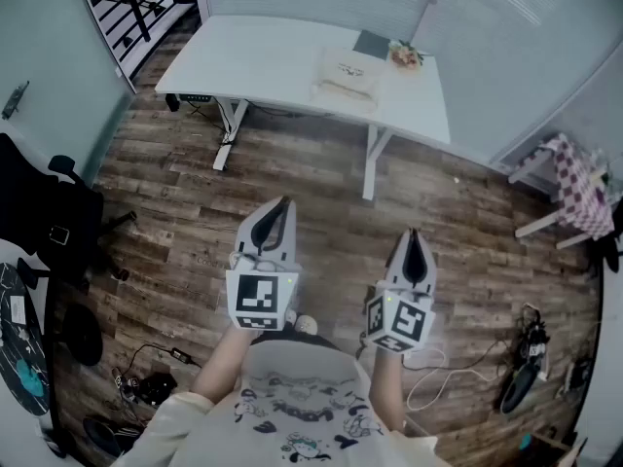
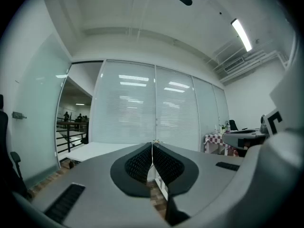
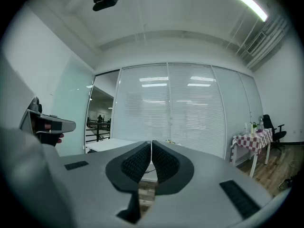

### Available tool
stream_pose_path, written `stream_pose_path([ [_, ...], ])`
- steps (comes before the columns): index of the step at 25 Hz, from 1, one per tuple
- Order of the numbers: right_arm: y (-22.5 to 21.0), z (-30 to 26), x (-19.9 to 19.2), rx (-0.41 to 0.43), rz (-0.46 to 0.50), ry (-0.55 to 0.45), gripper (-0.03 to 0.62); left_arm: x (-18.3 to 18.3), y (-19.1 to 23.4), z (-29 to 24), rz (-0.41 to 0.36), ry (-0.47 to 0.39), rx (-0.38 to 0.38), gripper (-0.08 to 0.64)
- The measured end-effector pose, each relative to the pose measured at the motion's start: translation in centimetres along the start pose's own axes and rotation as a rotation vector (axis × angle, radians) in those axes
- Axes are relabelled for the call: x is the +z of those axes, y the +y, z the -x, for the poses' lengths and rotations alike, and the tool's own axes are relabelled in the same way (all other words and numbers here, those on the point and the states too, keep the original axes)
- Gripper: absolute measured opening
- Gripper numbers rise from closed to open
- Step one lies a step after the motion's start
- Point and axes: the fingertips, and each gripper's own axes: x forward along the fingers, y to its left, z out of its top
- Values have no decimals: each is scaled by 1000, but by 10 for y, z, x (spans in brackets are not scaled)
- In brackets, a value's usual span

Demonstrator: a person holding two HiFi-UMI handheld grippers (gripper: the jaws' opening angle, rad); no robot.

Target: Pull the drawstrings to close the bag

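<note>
We see a wooden floor [image 1: 321, 193] spread under everything, with a white desk [image 1: 263, 61] standing at its far side. We hold the left gripper [image 1: 283, 204] and the right gripper [image 1: 413, 236] level over the floor, well apart from the desk, each with its jaws pressed together on nothing. The cream bag [image 1: 347, 74] lies flat on the desk, toward its right end.

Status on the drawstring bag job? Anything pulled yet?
Done: nothing visible. The beige bag lies on the white table, far across the wood floor; its drawstrings can't be made out from here. In hand: nothing. The left gripper and right gripper are both shut and empty, held over the floor. Left: approach the table, grip the drawstrings, pull the bag closed.
</note>
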Motion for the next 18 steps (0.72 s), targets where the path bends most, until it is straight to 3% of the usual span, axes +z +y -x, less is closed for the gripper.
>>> stream_pose_path([
  [18, -18, -15, -8, 47, 1, -1, 21, -2, -20, -10, 11, -3, 46, 44],
])
